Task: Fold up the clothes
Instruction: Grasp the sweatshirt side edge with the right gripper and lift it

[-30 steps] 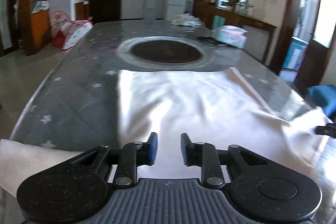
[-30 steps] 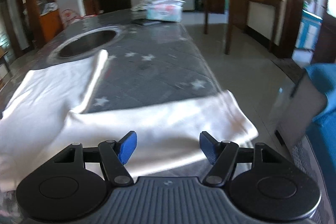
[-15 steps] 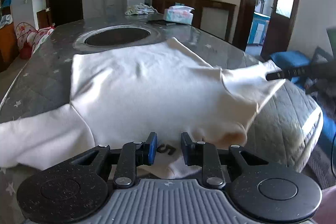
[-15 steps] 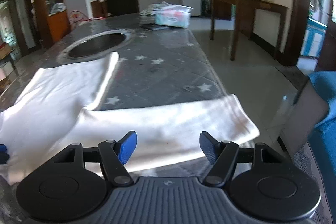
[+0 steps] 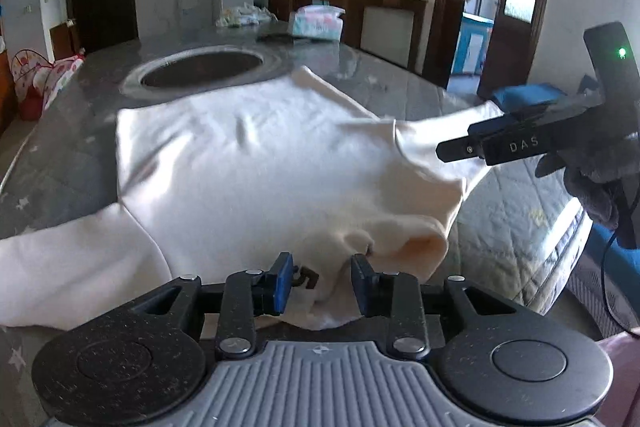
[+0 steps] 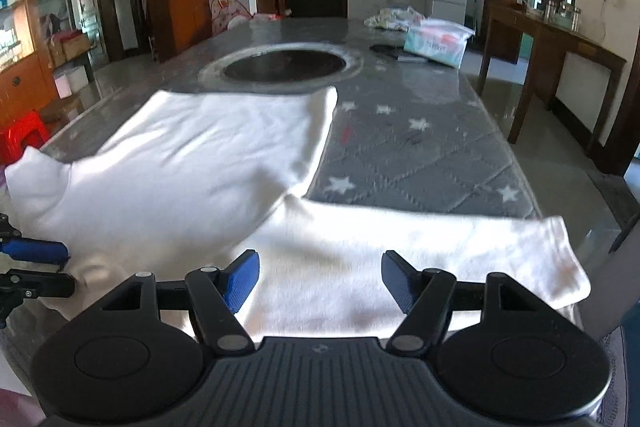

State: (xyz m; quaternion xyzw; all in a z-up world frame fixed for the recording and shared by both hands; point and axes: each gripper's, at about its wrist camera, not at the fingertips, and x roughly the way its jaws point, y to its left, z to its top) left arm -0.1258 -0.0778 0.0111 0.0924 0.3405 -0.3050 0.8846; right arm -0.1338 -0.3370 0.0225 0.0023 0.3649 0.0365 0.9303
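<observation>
The left tongs (image 5: 321, 281) are standing slightly apart over the near edge of a white shirt (image 5: 256, 163), and the jaws have just been opening, with a bunched bit of the collar lying between them but not pinched. The right tongs (image 6: 320, 277) are standing wide apart and gripping nothing, hovering just above the shirt's right sleeve (image 6: 420, 251), which is lying stretched sideways along the near table edge. The shirt is lying spread on a grey star-patterned table (image 6: 420, 155), its body reaching toward a dark round recess (image 6: 285, 65) in the tabletop; it looks laid out flat so the sleeves can be folded in, and the right tongs seem poised to pick up that sleeve (a judgement only). From the left camera the right tongs (image 5: 472, 147) are showing side-on, held by a gloved hand (image 5: 596, 183). A small dark print near the collar is partly covered by cloth and unreadable. The other sleeve (image 5: 60, 279) is running out of view at the left. A tissue pack (image 6: 436, 41) is sitting at the far end, well apart.
</observation>
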